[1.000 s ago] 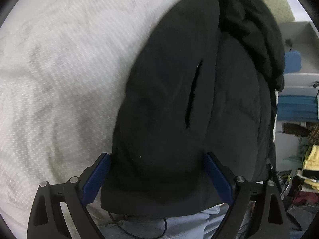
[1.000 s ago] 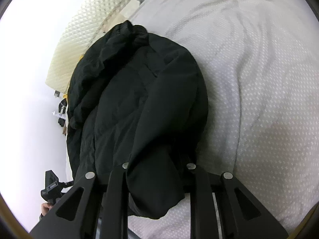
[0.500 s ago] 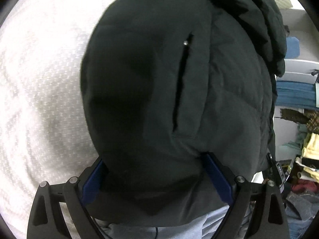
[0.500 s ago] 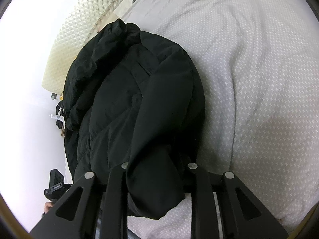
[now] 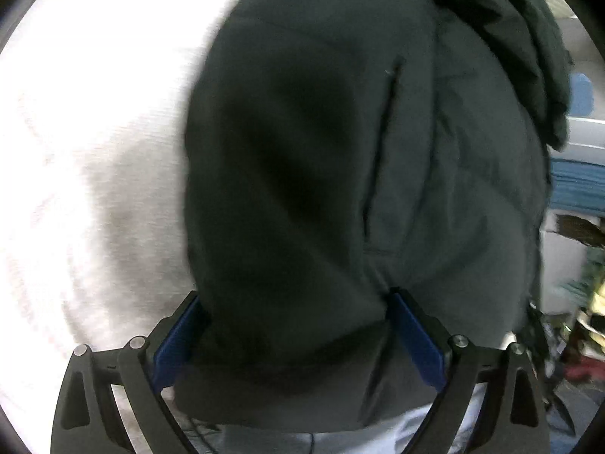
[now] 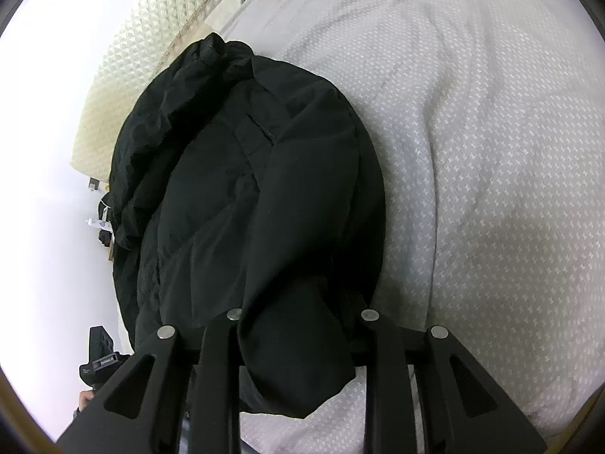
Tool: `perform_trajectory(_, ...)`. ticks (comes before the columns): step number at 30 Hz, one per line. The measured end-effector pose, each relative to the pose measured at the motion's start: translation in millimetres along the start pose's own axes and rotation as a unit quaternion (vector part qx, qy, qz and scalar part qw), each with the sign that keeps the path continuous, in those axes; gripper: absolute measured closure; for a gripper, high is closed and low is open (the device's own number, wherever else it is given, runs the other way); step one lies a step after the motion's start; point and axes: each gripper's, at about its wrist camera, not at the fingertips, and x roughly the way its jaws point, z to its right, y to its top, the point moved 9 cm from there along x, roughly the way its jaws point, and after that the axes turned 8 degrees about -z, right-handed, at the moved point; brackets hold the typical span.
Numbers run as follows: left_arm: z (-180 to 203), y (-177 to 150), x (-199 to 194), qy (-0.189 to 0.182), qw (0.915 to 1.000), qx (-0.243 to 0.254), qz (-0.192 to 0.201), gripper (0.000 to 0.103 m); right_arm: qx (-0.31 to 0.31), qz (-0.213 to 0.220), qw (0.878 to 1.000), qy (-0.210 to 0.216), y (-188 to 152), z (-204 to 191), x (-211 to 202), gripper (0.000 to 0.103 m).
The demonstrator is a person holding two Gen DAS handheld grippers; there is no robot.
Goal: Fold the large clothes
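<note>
A large black padded jacket lies on a white textured bedspread. In the left wrist view its hem bulges up between the blue pads of my left gripper, whose jaws stand wide with the cloth between them. In the right wrist view the jacket stretches away toward the headboard. My right gripper has a fold of the jacket's hem between its black fingers, and the cloth hides the fingertips.
The bedspread spreads to the right of the jacket. A cream quilted headboard stands at the far end. Shelves with blue folded cloth and piled clothes are at the right. The other gripper shows low left.
The left gripper has lifted the jacket's hem up and forward, so the black cloth now fills more of its view. The right gripper has risen slightly with its fold.
</note>
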Motion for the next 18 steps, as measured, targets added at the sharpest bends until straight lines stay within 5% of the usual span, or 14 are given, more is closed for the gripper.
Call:
perform_trajectory(3,22,-4,0,-0.018,0.9993,0.034,-0.003,0.011,-0.005,-0.002,1.0,-0.004,0,-1,1,0.076)
perform_trajectory(9,66,-13,-10,-0.051,0.9931,0.103,0.023,0.046,-0.023,0.002,1.0,0.014,-2,-12,-3,0.077)
perform_trajectory(14,81,-17,-18,-0.021,0.9884,0.141,0.053,0.08,-0.076,0.019,0.997,0.017,-2,-35,-10,0.082)
perform_trajectory(18,73,-19,-34,0.0,0.983,0.16,0.09,0.092,-0.128,0.043,0.991,0.003,-5,-55,-17,0.083)
